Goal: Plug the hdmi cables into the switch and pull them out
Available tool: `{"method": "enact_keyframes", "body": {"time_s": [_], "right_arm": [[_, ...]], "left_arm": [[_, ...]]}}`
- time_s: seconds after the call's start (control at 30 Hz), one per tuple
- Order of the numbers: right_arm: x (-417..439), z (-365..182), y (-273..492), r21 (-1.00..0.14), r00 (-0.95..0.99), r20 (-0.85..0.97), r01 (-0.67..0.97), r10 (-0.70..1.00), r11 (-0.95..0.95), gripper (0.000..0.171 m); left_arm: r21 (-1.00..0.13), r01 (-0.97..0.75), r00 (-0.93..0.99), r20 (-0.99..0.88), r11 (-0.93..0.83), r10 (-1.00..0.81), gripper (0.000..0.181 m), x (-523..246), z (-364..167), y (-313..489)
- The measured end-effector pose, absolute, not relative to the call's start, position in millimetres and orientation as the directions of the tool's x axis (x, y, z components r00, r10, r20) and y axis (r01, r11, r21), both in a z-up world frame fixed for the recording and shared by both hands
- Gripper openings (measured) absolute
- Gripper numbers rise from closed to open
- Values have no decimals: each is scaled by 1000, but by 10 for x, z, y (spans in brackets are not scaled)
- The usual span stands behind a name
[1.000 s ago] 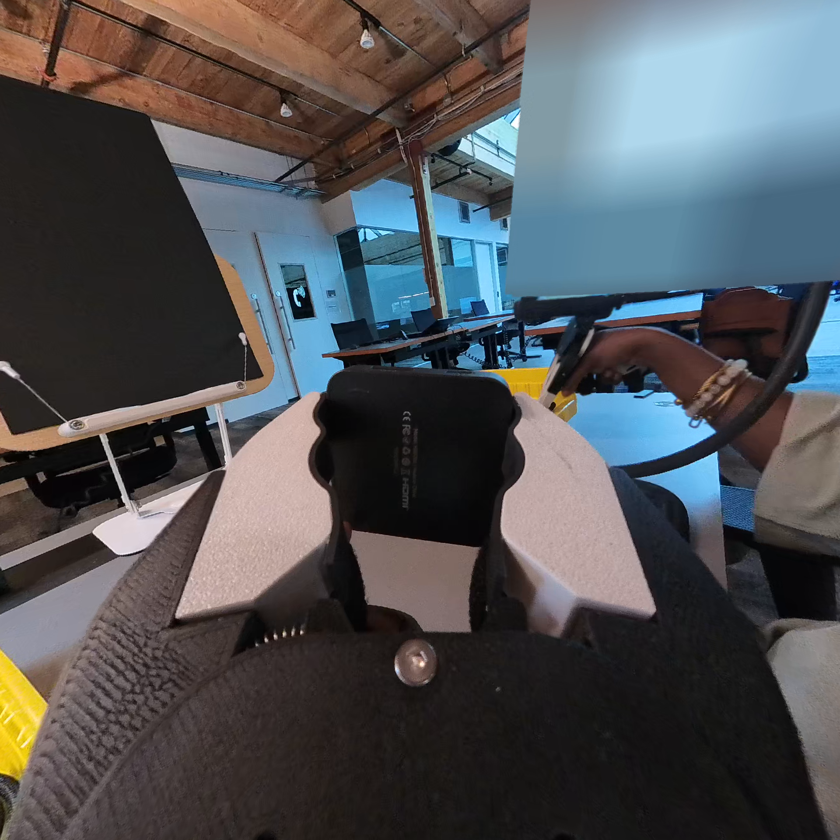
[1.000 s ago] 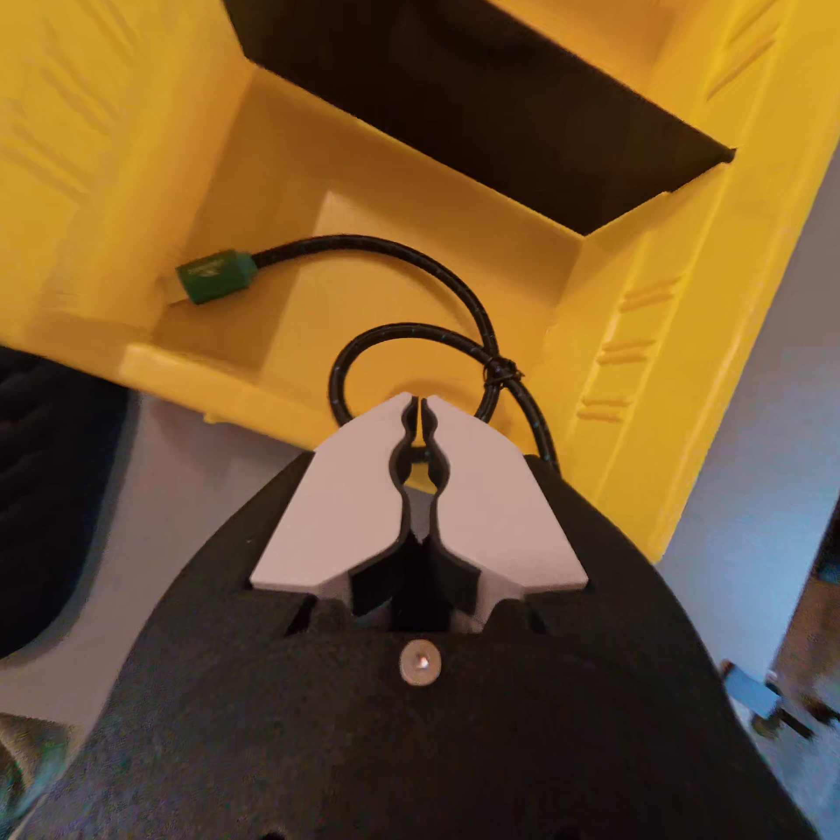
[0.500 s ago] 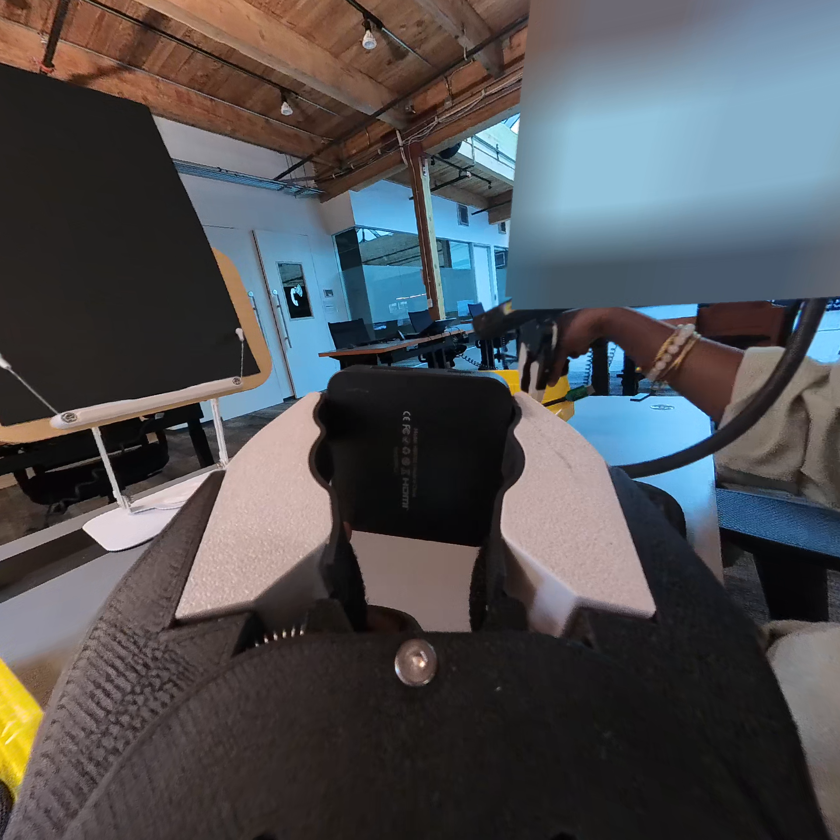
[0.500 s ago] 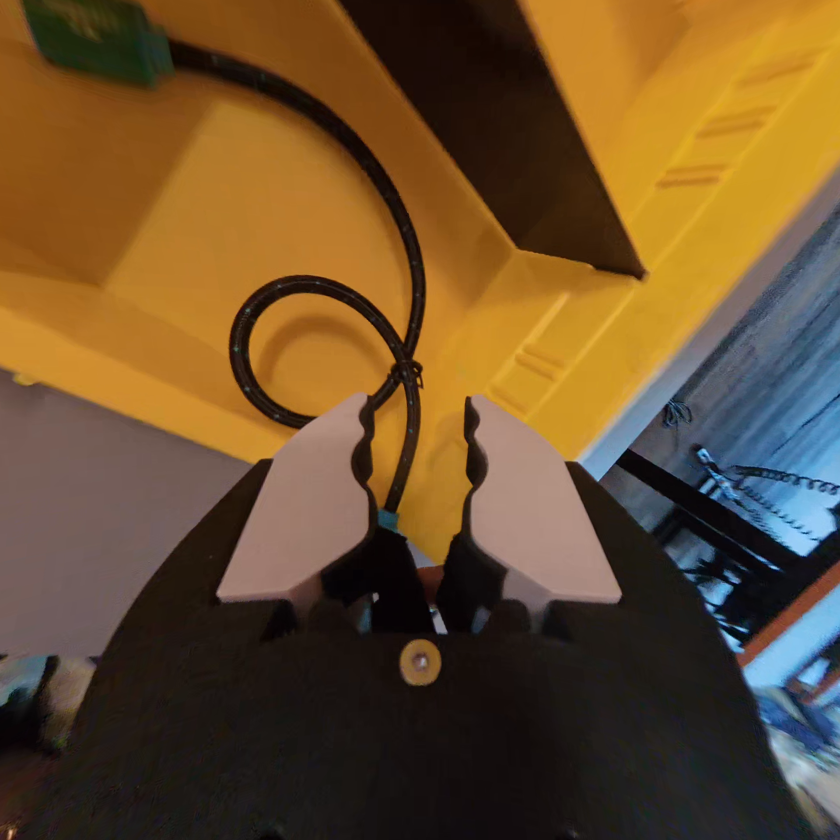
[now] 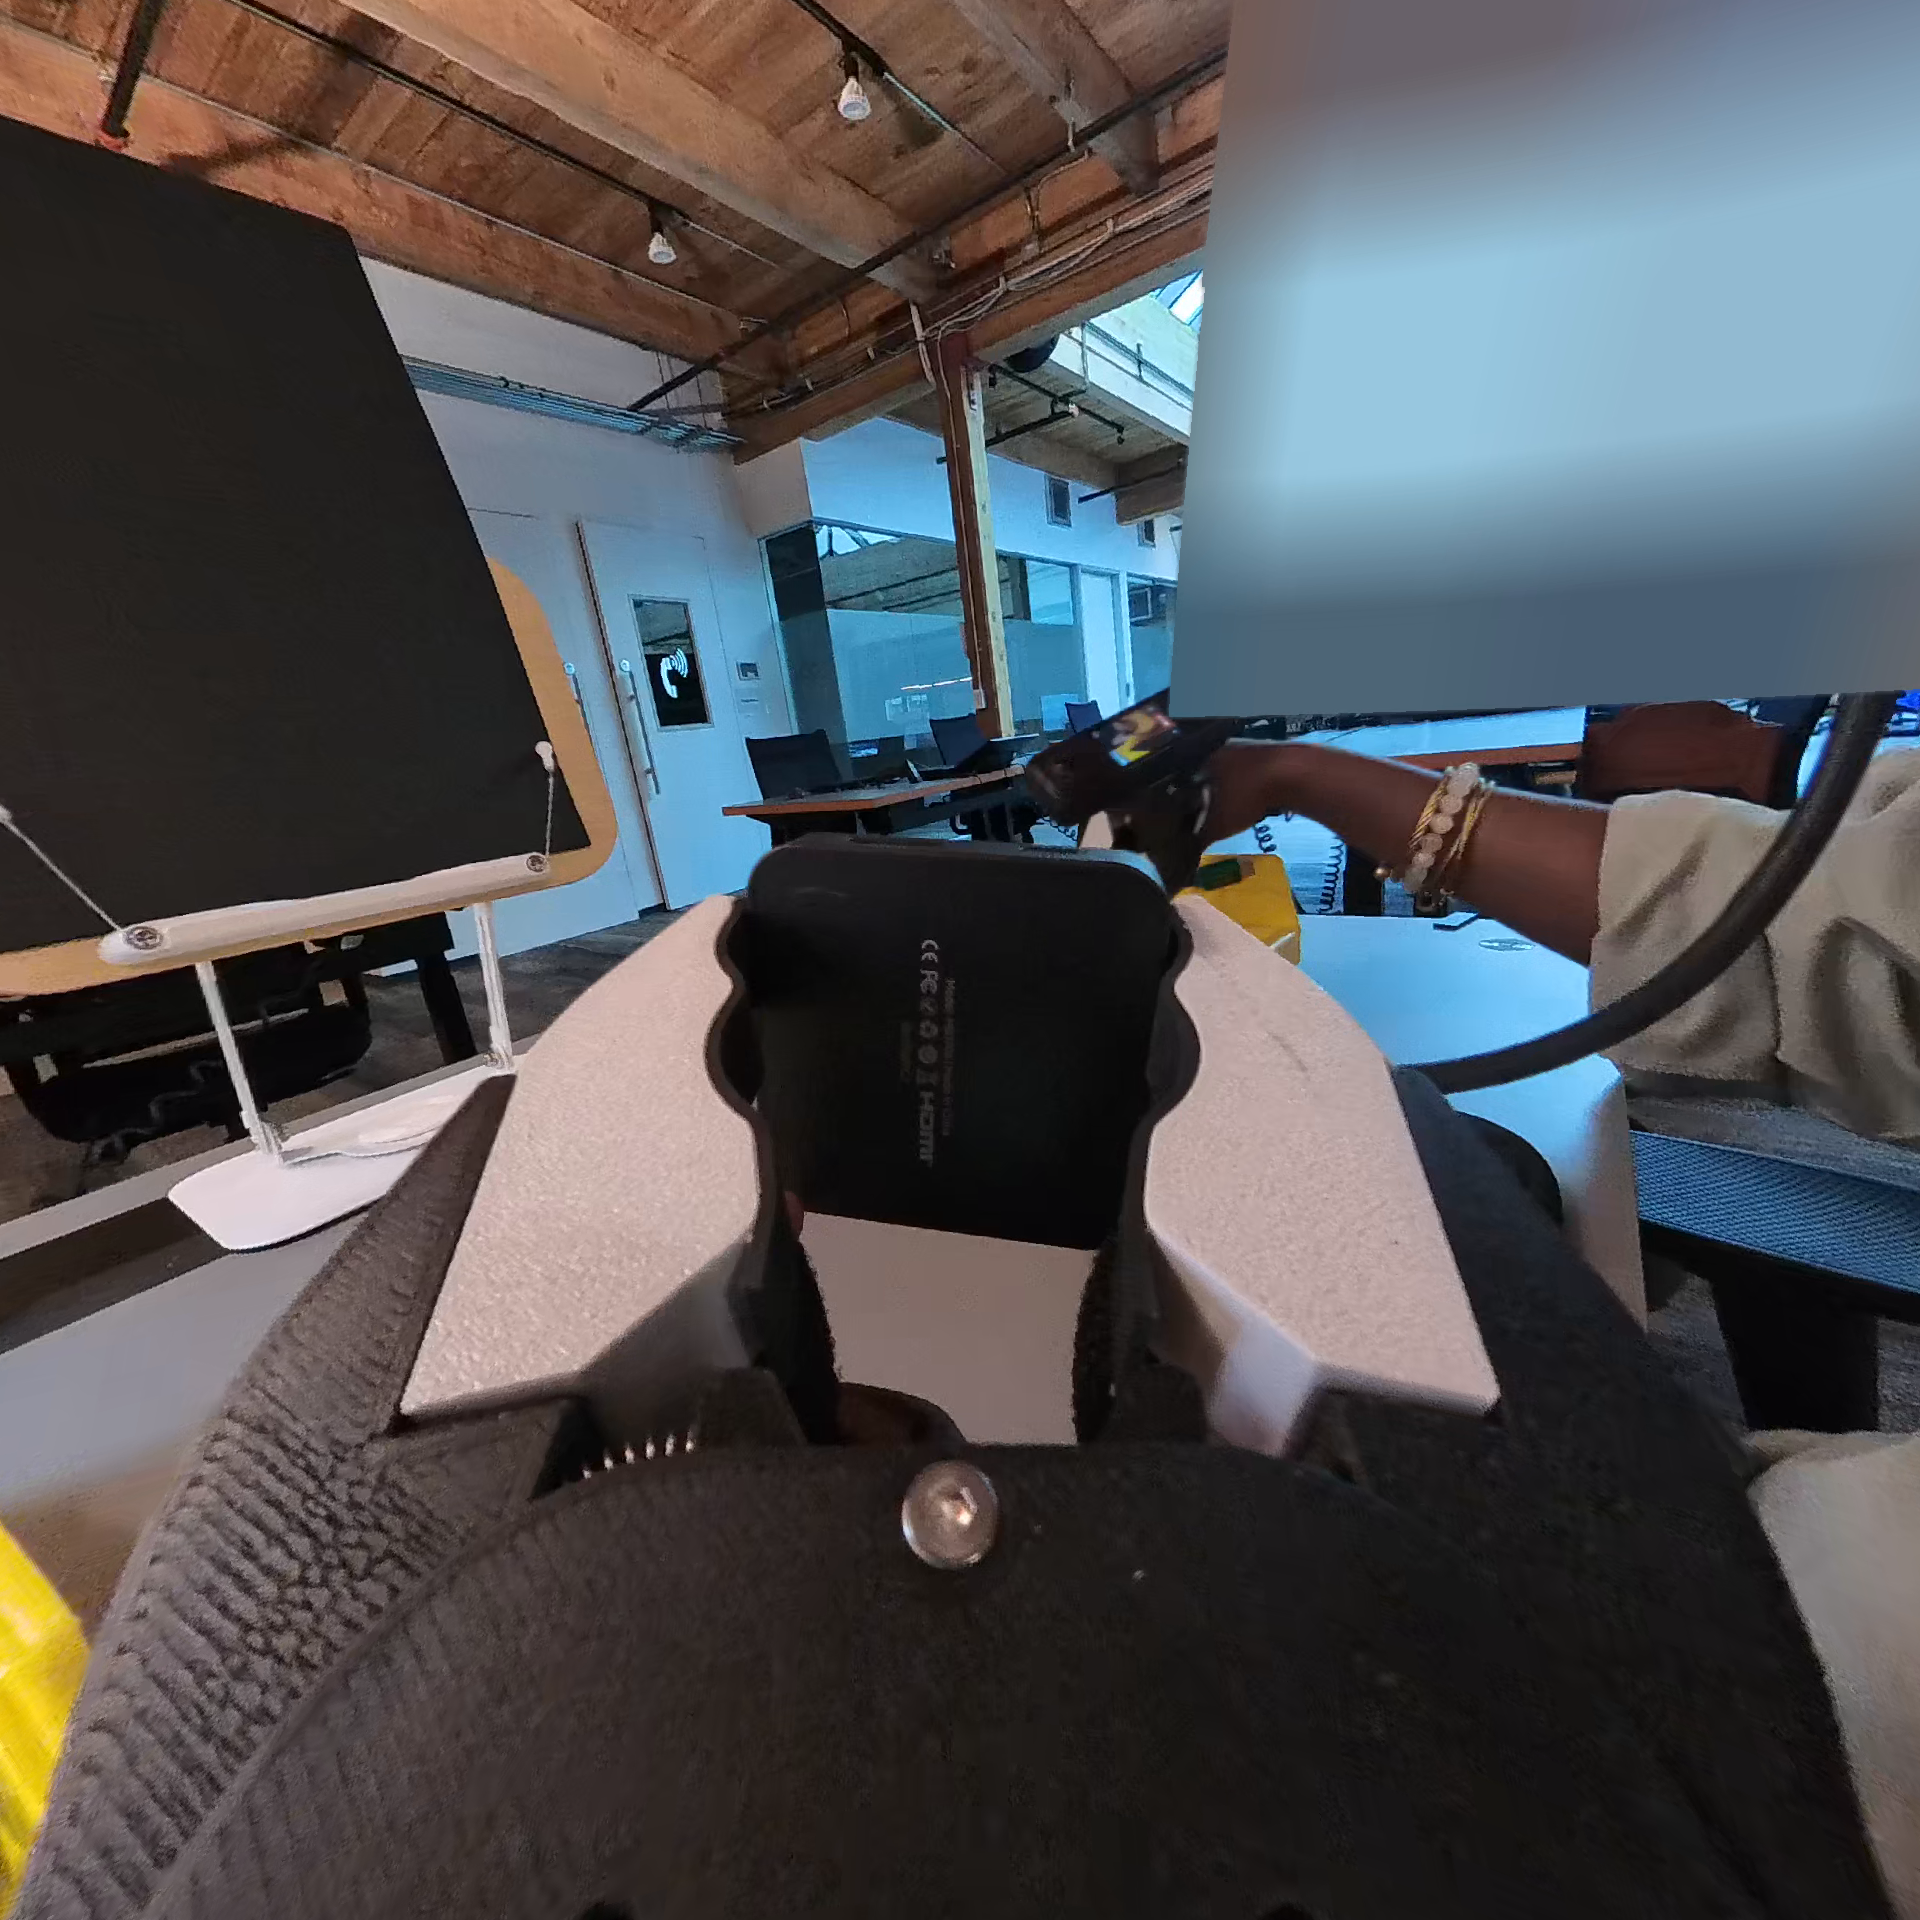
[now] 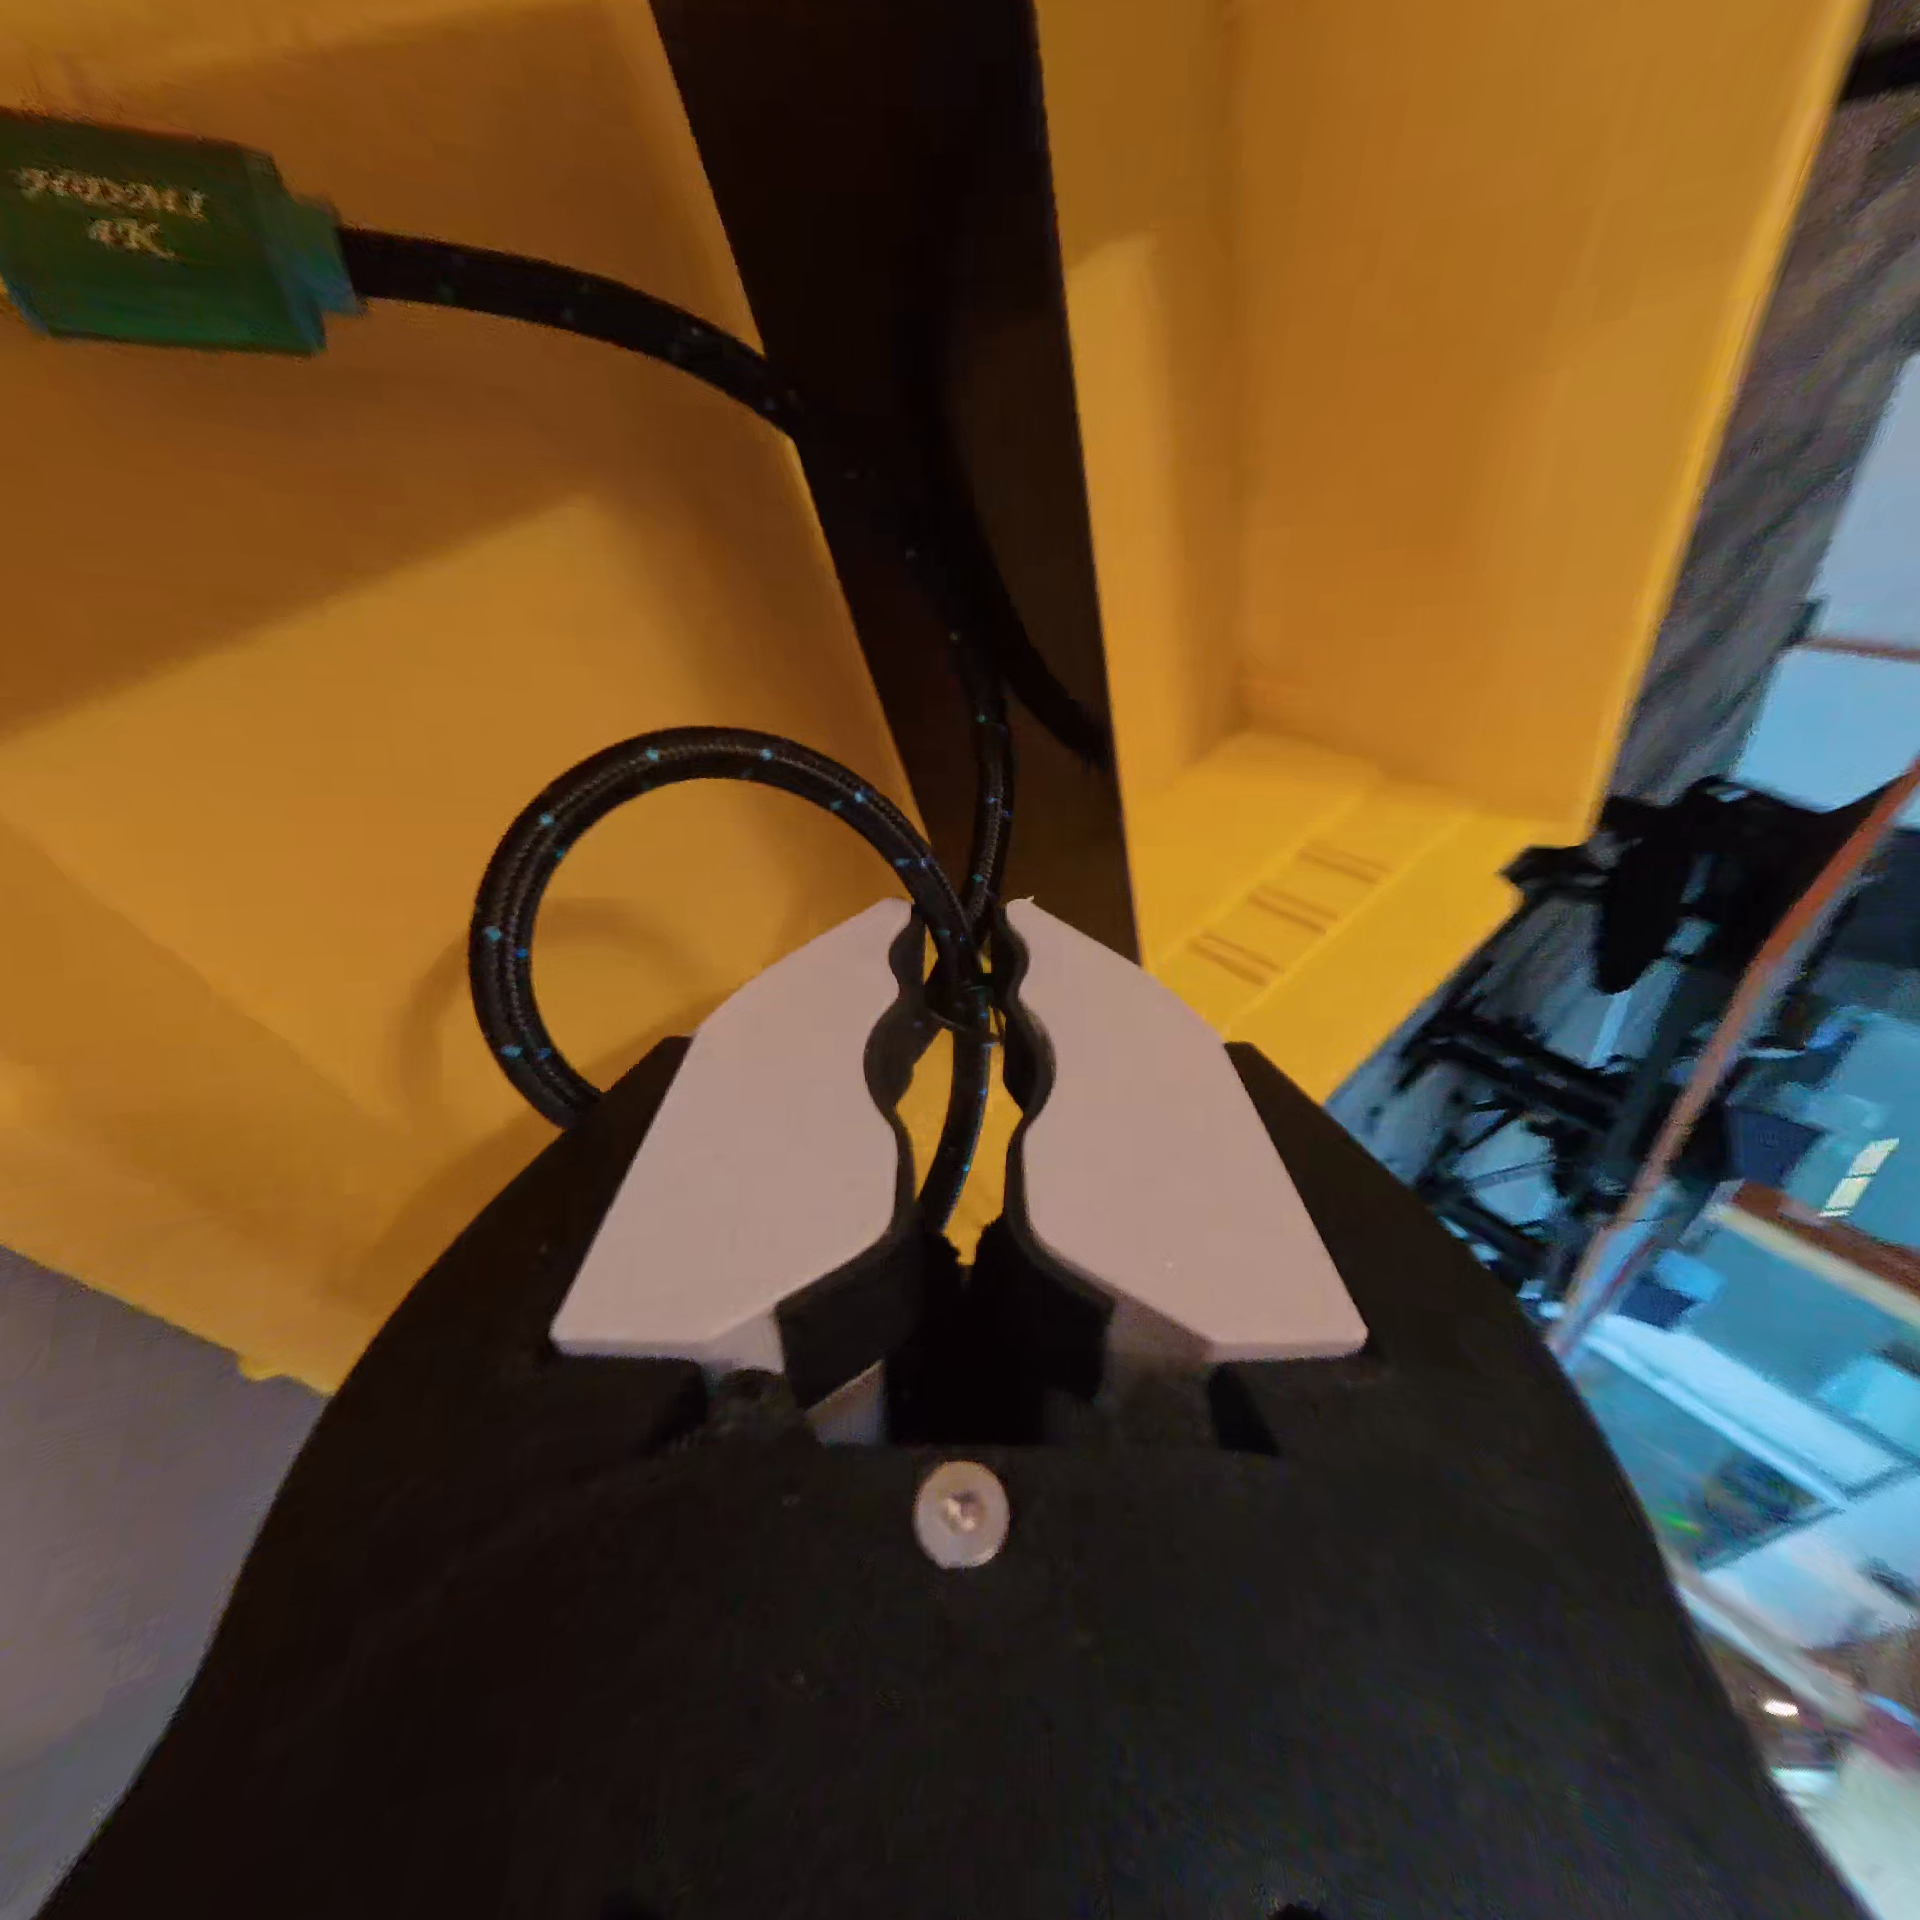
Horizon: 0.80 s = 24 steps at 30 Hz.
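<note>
Inside the yellow bin point(image 6: 312, 644), against its floor and wall, lies the hdmi cable point(image 6: 582, 312) you are working on: a black braided cord flecked with blue, curled into one loop, ending in a green plug point(image 6: 166, 249) up toward the bin's left wall. A thin tie binds the loop where the cord crosses itself. Your right gripper point(image 6: 961, 914) has its fingers nearly together with the cord pinched between them right at that crossing, so it is clamped on the cable, not on the plug.

Judging by the look of it, the cord is light and limp and the braid gives decent friction, but held at mid-length the plug end will dangle and swing. You would do better to take hold on the green plug body, which looks rigid and flat-sided and would let you steer the connector straight into a port. Its metal tip is likely the fragile part; it is out of frame here.

Your left gripper point(image 5: 951, 935) is closed firmly on the switch point(image 5: 956, 1039), a flat black box with rounded corners, held up above the grey table point(image 5: 1455, 997). It looks light and hard and its smooth shell could slip under push, so brace it. Its ports are not visible from this side.
</note>
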State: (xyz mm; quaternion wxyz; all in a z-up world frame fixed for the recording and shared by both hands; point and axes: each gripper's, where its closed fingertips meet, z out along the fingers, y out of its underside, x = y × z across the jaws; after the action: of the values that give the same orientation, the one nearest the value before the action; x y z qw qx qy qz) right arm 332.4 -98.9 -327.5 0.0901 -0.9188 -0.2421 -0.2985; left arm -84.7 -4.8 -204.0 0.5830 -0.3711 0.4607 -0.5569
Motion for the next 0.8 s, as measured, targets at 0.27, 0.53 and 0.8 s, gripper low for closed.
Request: {"method": "enact_keyframes", "body": {"time_s": [0.27, 0.53, 0.8], "right_arm": [[3297, -3665, -990, -23, 808, 489, 388, 328, -921, 12], [3179, -3177, -1090, -129, 895, 410, 245, 173, -961, 35], [3046, -3325, -1813, 196, 955, 285, 24, 81, -980, 8]], "left_arm": [[-942, 319, -48, -127, 105, -991, 73, -862, -2005, -69], [-941, 320, -45, -127, 106, -991, 74, -871, -2002, -57], [-941, 322, -51, -130, 107, -990, 74, -867, -2003, -85]]}}
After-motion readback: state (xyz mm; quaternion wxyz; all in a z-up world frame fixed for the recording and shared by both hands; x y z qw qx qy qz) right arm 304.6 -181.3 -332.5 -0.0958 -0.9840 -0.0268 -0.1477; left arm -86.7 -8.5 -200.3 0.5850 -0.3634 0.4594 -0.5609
